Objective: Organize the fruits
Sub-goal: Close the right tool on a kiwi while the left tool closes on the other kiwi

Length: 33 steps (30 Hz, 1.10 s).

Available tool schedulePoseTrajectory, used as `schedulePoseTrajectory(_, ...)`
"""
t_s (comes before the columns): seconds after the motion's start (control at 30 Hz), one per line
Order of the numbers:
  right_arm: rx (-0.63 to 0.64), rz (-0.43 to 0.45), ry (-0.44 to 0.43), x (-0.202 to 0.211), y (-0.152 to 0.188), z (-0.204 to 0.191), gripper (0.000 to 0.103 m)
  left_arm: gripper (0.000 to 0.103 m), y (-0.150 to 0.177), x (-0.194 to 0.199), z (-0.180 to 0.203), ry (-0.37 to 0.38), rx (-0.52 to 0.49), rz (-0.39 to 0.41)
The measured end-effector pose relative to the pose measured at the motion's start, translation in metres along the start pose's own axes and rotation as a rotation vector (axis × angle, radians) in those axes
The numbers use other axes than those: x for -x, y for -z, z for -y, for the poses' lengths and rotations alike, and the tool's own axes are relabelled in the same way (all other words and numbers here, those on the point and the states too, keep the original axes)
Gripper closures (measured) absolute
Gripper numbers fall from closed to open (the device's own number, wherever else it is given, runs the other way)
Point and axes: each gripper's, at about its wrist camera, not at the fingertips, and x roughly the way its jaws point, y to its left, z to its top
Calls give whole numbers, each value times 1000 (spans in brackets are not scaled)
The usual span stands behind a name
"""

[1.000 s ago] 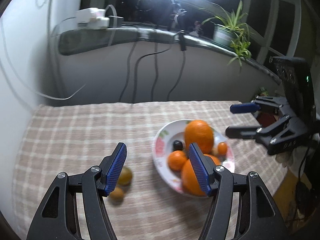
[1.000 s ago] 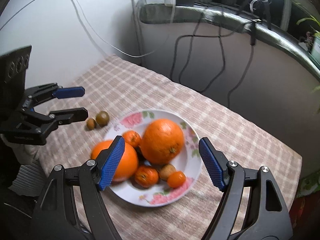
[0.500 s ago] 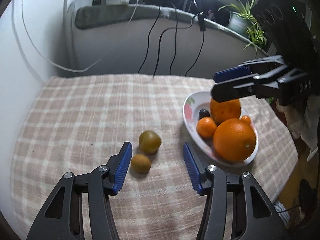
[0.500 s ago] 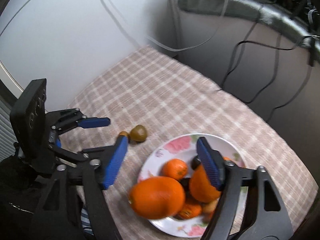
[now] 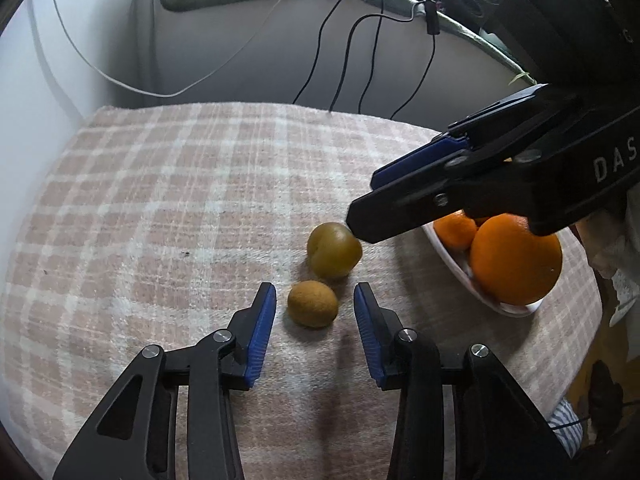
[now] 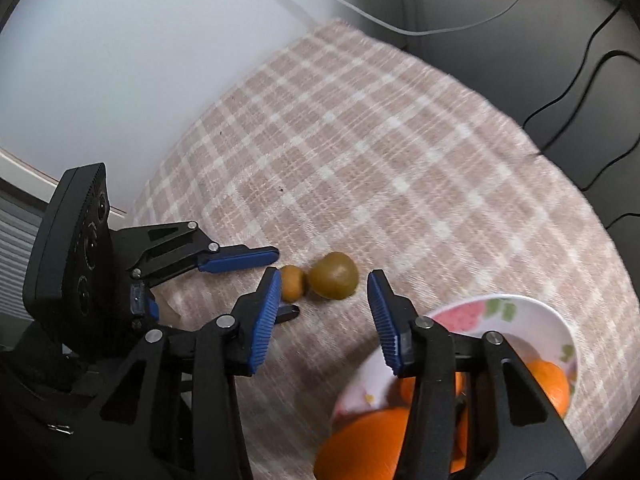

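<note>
Two loose fruits lie side by side on the checked cloth: a small brown one (image 5: 313, 304) (image 6: 292, 282) and a larger green-brown one (image 5: 334, 250) (image 6: 334, 276). My left gripper (image 5: 314, 292) (image 6: 287, 284) straddles the small brown fruit, jaws closing, pads clear of it on both sides. My right gripper (image 6: 325, 278) (image 5: 362, 204) comes in from the plate side with the green-brown fruit between its fingertips, jaws closing, small gaps left. A flowered white plate (image 6: 500, 300) (image 5: 452, 264) holds a big orange (image 5: 516, 258) and smaller ones.
The two grippers almost meet over the fruits. A white wall runs along the cloth's left edge. Black cables (image 5: 340, 64) and a white cable (image 5: 120, 80) hang down the back wall under a ledge. The table edge drops off just right of the plate.
Both grippers have dropped toward the two loose fruits and narrowed their jaws. The right one swung away from above the plate to the green-brown fruit; the left one closed in on the small brown fruit.
</note>
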Motion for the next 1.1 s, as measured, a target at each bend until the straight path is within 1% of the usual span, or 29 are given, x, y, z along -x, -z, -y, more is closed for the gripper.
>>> schedulePoseTrajectory(0.13,-16,-28,-6,-11,-6,2,60,66,2,-2,-4,6,6,-13)
schedulePoseTrajectory(0.27,-27,-51,-2,-21,-10,4,60,67,-5,-6,-6,10,7,-21)
schedulePoseTrajectory(0.5,-30,-83,5,-35,-13,4,61,68,-6,-8,-9,17,12,-22)
schedulePoseTrajectory(0.53,-31,-86,4,-36,-13,4,64,68,-5,-8,-9,18,12,-22)
schedulePoseTrajectory(0.67,-25,-94,12,-38,-14,2,66,69,-5,-8,-10,17,9,-25)
schedulePoseTrajectory(0.7,-22,-99,15,-40,-14,1,71,71,-5,-9,-9,15,6,-27)
schedulePoseTrajectory(0.73,-19,-103,28,-41,-14,0,73,72,-5,-9,-9,15,3,-29)
schedulePoseTrajectory(0.83,-15,-104,36,-42,-15,-2,75,77,-4,-10,-6,23,-4,-35)
schedulePoseTrajectory(1.1,11,-75,66,-39,-13,-9,77,77,-4,-8,-3,19,9,-23)
